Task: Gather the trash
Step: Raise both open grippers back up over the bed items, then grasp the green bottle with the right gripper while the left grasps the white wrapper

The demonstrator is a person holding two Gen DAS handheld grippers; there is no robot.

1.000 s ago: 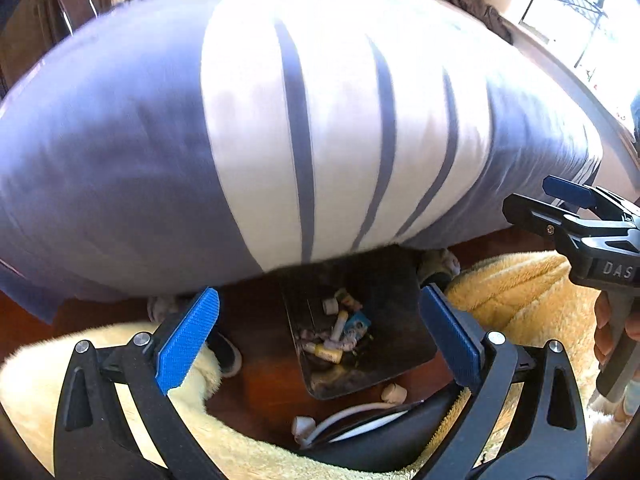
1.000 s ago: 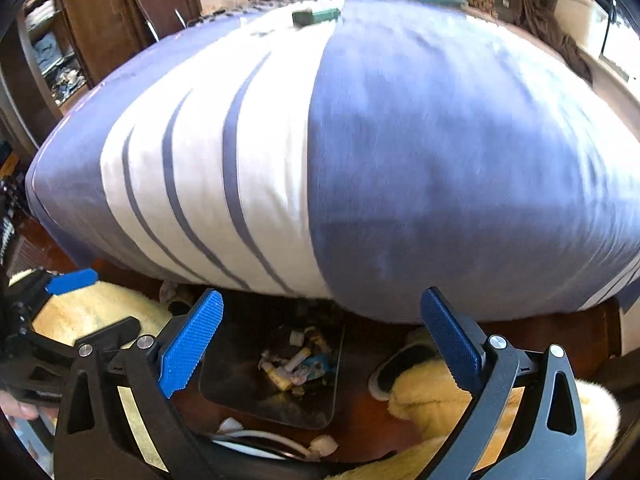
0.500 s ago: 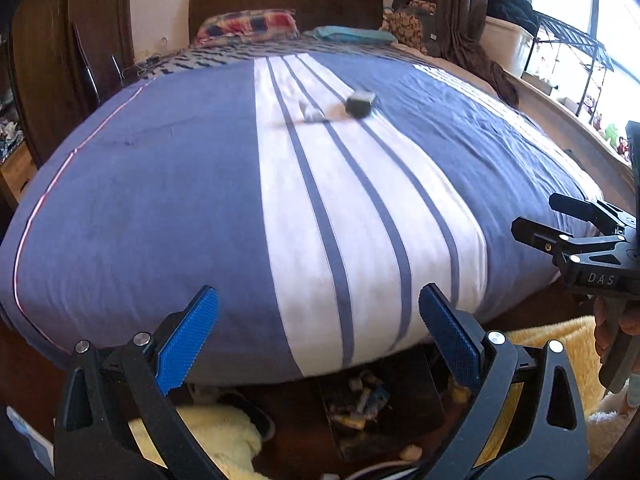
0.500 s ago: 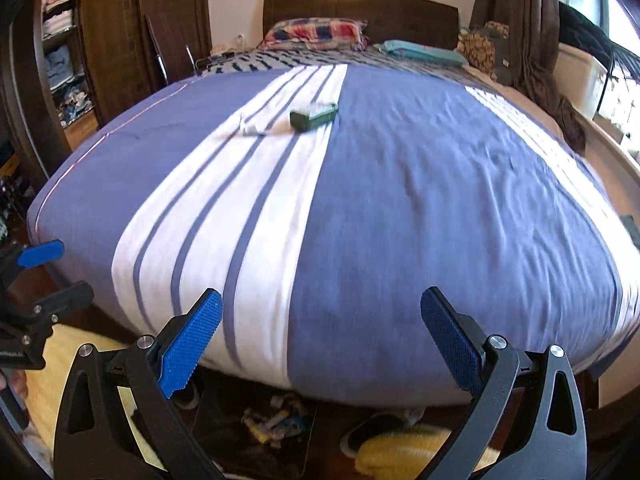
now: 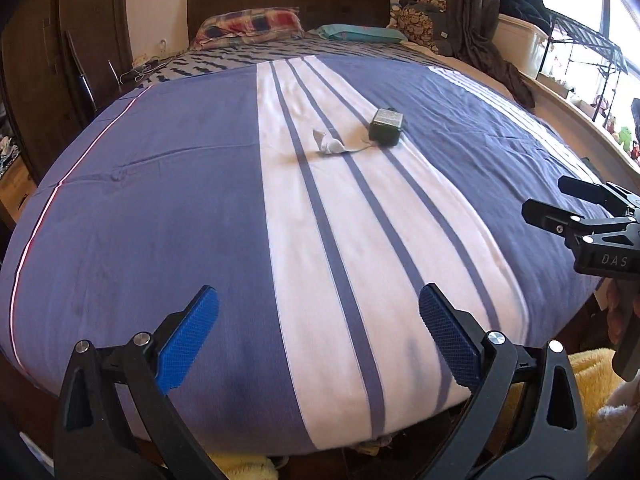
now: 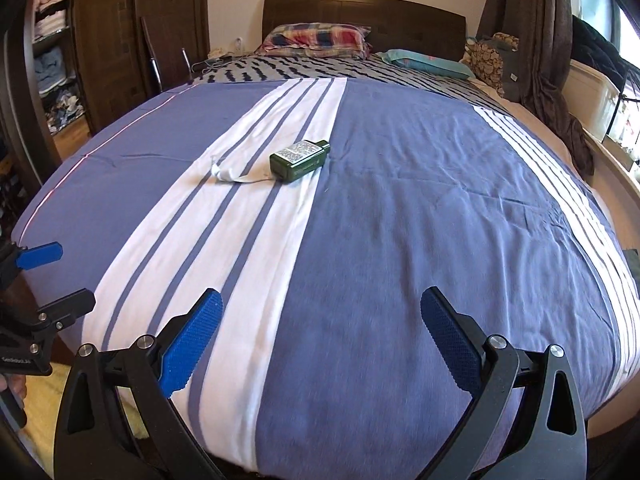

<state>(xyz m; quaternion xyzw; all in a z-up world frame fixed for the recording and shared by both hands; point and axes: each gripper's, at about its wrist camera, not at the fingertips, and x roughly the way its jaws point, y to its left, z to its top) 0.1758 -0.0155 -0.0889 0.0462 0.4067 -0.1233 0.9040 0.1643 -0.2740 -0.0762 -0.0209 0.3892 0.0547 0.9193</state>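
A crumpled white scrap lies on the white stripe in the middle of the bed. Right beside it rests a small dark green box with a printed label. My left gripper hovers open above the foot of the bed, nothing between its blue pads. My right gripper is open and empty too, at about the same distance from the two items. In the left wrist view the right gripper shows at the right edge, held by a hand.
The bed carries a blue and white striped cover, with pillows and a dark headboard at the far end. Wooden wardrobes stand to the left. A curtain and shelves line the window side. A yellow rug lies on the floor.
Both grippers rose from floor level, where a dark tray of trash lay under the bed's edge, to above the bed. The bed top with the scrap and green box came into view.
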